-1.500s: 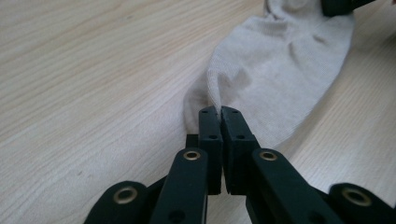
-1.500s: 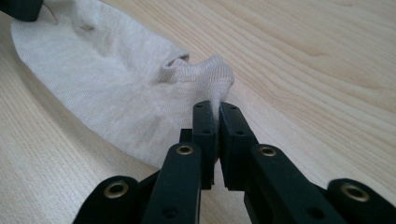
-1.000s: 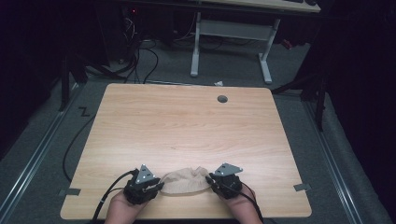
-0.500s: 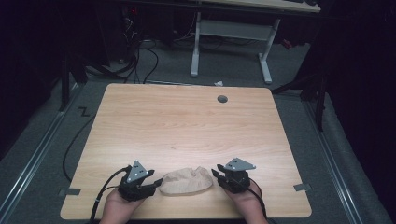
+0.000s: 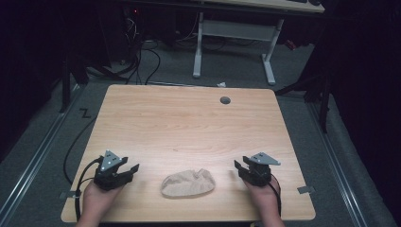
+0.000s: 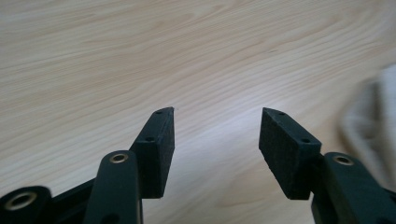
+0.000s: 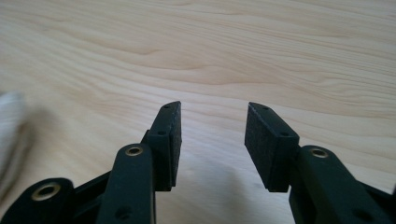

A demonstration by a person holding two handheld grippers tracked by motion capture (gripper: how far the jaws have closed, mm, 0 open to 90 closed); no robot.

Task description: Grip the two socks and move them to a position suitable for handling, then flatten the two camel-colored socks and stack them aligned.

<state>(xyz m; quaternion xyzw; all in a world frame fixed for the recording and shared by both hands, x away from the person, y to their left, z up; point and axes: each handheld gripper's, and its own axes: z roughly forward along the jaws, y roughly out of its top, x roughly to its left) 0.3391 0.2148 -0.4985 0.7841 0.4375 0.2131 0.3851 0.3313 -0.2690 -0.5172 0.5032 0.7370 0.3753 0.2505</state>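
At the near edge of the wooden table (image 5: 189,123), a crumpled beige cloth (image 5: 187,183) is seen lying flat between the two grippers, touched by neither. The left gripper (image 5: 124,171) is held well to the cloth's left, its jaws spread wide over bare wood, with nothing between them. The right gripper (image 5: 239,169) is held well to the cloth's right, its jaws likewise parted and empty. Farther off, a round grommet hole (image 5: 225,100) is set near the table's far edge.

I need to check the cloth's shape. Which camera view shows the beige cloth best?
The high view: the whole crumpled beige cloth lies on the table. The left gripper view catches a blurred edge at its right; the right gripper view, a blurred bit at its left.
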